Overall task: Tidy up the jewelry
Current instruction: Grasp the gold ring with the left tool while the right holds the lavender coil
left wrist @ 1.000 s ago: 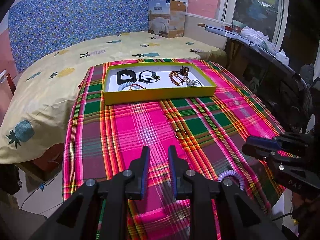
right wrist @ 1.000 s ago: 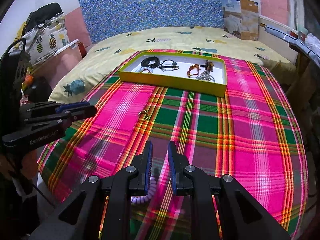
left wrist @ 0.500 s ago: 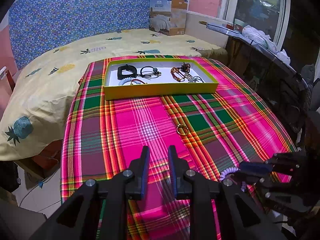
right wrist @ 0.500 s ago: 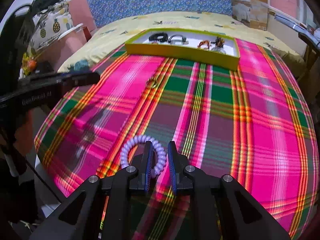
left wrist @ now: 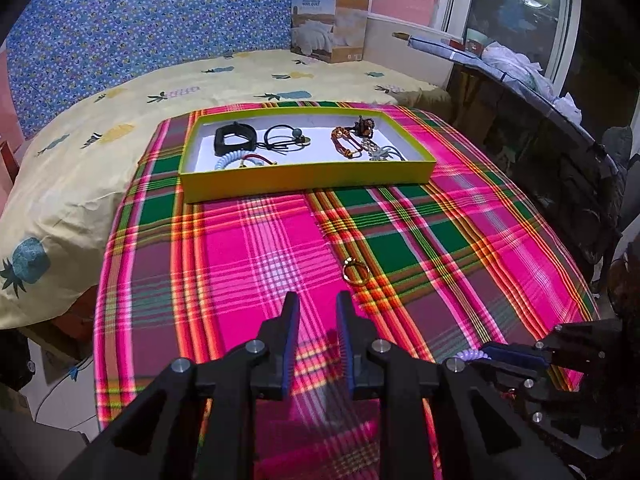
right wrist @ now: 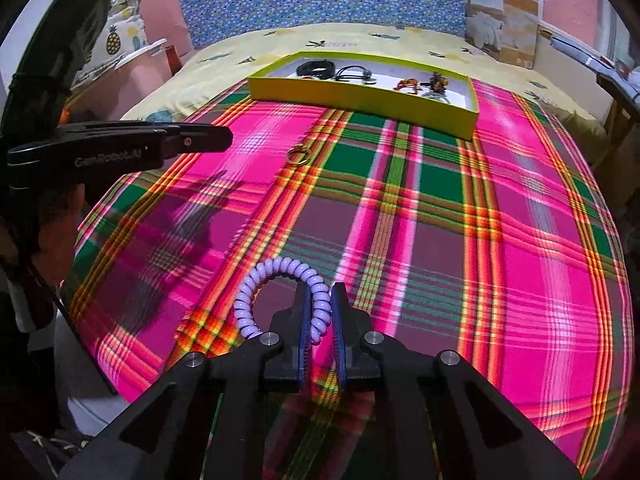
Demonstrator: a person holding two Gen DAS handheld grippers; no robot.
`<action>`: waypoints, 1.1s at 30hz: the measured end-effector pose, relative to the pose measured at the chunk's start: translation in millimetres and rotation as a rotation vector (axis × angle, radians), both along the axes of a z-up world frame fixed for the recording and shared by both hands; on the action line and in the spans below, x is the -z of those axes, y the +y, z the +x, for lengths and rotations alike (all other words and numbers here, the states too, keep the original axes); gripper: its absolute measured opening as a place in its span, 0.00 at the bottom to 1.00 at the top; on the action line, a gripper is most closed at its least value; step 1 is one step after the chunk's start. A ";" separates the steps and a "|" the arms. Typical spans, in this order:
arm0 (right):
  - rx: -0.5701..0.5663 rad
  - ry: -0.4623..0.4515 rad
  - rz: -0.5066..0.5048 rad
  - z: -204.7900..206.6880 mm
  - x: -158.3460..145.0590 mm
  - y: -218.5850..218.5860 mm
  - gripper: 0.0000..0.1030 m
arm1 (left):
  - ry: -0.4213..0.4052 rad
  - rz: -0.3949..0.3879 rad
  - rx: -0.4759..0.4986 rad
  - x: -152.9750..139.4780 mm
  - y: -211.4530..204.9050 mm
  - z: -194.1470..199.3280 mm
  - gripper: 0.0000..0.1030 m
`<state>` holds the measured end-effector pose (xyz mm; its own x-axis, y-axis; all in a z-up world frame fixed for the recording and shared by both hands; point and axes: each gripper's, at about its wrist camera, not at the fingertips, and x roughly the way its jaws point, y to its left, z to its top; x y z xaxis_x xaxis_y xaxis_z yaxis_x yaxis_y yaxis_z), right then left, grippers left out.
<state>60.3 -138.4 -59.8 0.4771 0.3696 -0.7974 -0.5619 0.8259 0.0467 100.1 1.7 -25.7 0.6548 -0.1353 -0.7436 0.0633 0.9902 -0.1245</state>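
Hiding behind right gripper (right wrist: 319, 308): coil bracelet (right wrist: 280, 270) lower loop.

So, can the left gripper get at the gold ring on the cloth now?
Probably yes. The gold ring lies alone on the plaid cloth, just ahead and slightly right of the open, empty left gripper. Nothing stands between them; the right gripper is off to the side.

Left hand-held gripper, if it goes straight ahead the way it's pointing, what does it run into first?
Probably the plaid cloth. Aimed forward and downward, the open left hand-held gripper has bare cloth ahead; the gold ring lies slightly right of that line, the yellow tray farther on. Depth is uncertain.
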 end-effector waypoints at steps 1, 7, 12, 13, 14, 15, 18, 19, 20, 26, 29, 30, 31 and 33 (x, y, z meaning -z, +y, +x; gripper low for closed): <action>0.006 -0.001 0.002 1.3 -0.3 -1.1 0.10 | 0.002 -0.002 0.005 1.1 -1.6 2.9 0.19; 0.033 0.002 0.018 8.5 -1.1 -11.3 0.10 | 0.019 -0.021 0.047 7.1 -13.2 17.5 0.19; 0.050 0.004 0.023 13.4 -0.6 -17.3 0.10 | 0.035 -0.021 0.081 13.9 -23.9 25.4 0.24; 0.054 0.004 0.024 14.1 -0.8 -18.6 0.10 | 0.040 -0.020 0.085 15.3 -25.3 27.0 0.24; 0.057 0.004 0.025 14.7 -1.0 -20.0 0.10 | 0.044 -0.018 0.090 16.8 -27.2 28.5 0.24; 0.060 0.003 0.025 15.3 -1.1 -21.3 0.10 | 0.048 -0.013 0.093 18.3 -29.1 29.9 0.24; 0.070 0.003 0.028 17.5 -1.3 -25.1 0.10 | 0.059 0.007 0.093 22.2 -33.6 34.2 0.24; 0.073 0.002 0.030 17.7 -1.6 -26.5 0.10 | 0.062 0.017 0.092 23.7 -34.8 35.6 0.24; 0.075 0.002 0.031 18.3 -1.6 -27.8 0.10 | 0.065 0.027 0.091 24.9 -35.8 37.1 0.24; 0.087 0.000 0.041 21.4 -1.8 -32.6 0.10 | 0.047 0.091 0.093 26.6 -42.6 41.4 0.24; 0.092 -0.001 0.043 22.6 -1.9 -34.4 0.10 | 0.039 0.105 0.092 26.8 -44.1 43.1 0.22; 0.094 -0.001 0.045 23.0 -2.0 -35.2 0.10 | 0.038 0.104 0.092 26.8 -44.0 43.3 0.22; 0.096 -0.002 0.046 23.1 -2.2 -35.8 0.10 | 0.036 0.101 0.092 26.9 -43.6 42.9 0.22; 0.102 -0.003 0.048 23.1 -2.8 -37.3 0.10 | 0.034 0.098 0.092 26.7 -42.8 42.8 0.22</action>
